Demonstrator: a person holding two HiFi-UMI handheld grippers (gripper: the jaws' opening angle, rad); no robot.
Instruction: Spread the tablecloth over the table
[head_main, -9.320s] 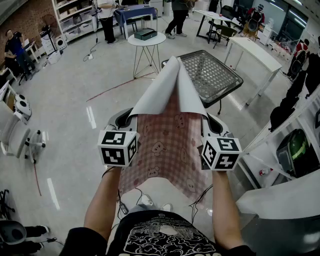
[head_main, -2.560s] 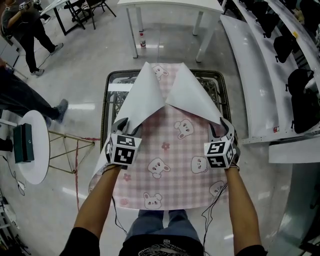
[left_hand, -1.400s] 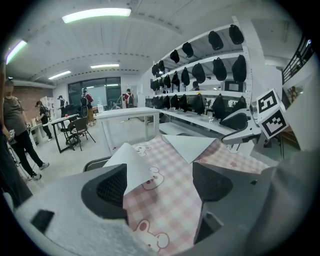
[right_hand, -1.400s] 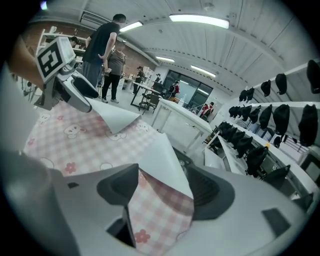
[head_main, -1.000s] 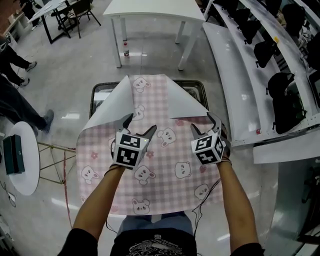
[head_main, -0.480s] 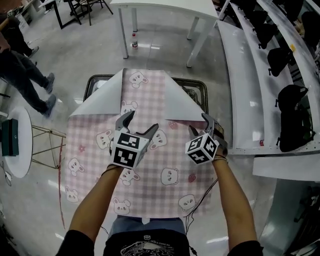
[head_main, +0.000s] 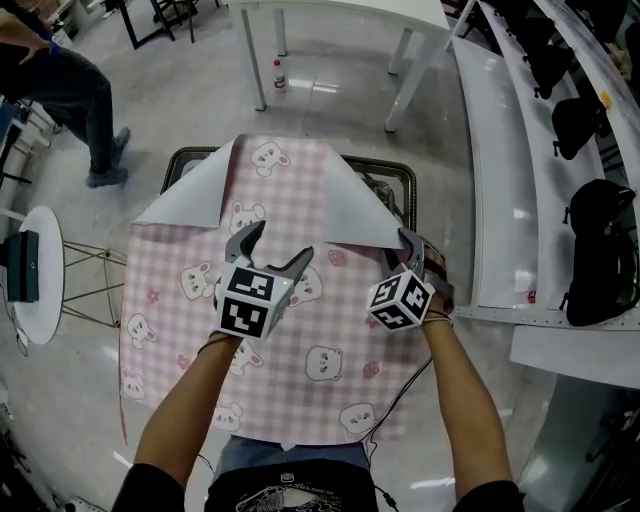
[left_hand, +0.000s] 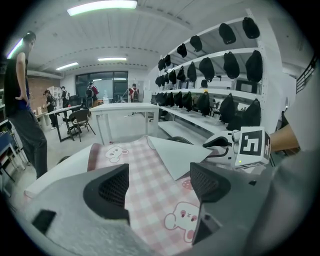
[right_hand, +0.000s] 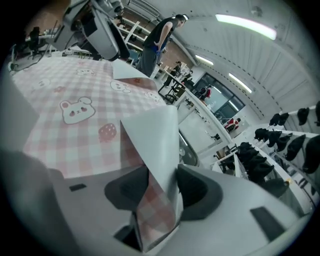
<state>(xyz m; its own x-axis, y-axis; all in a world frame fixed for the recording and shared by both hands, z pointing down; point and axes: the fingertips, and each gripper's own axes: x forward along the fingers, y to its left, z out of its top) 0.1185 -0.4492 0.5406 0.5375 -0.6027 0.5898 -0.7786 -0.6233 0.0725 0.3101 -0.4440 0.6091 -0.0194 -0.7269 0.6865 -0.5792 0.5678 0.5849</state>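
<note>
Over the dark-rimmed table (head_main: 402, 172) the tablecloth (head_main: 300, 340) lies draped, print side up, its near edge hanging toward the person. It covers most of the top; only the far rim shows bare.

Both far corners are flipped back onto the cloth: left flap (head_main: 190, 195) and right flap (head_main: 362, 212), each showing the plain white underside. My judgement is that the task is nearly done and only these flaps need turning out.

Right gripper (head_main: 420, 250) sits at the right flap's near edge, angled down.
- Its own view shows a fold of the flap standing upright between the jaws, with white on one face and check on the other.
- The jaws are half-shut and have just been closing round the fold.
- A sliver of gap seems to remain on one side, so it is probably not pinching yet; the wide-angle distortion makes that hard to call.
- The placement makes sense: taken by its edge, the flap can be carried out over the far corner.

Left gripper (head_main: 278, 245) hovers over the cloth's left-middle, its jaws wide apart. Nothing is between them; there is only cloth below. It looks free to go for the left flap.

Material:
- The sheet is thin and pliant, and it holds straight, crisp creases.
- The back is smooth and white, likely a wipe-clean coating.
- The face is pink-and-white gingham with cartoon bear heads and small flowers.
- It is probably slick, so a sharp pull could drag the whole sheet.
</note>
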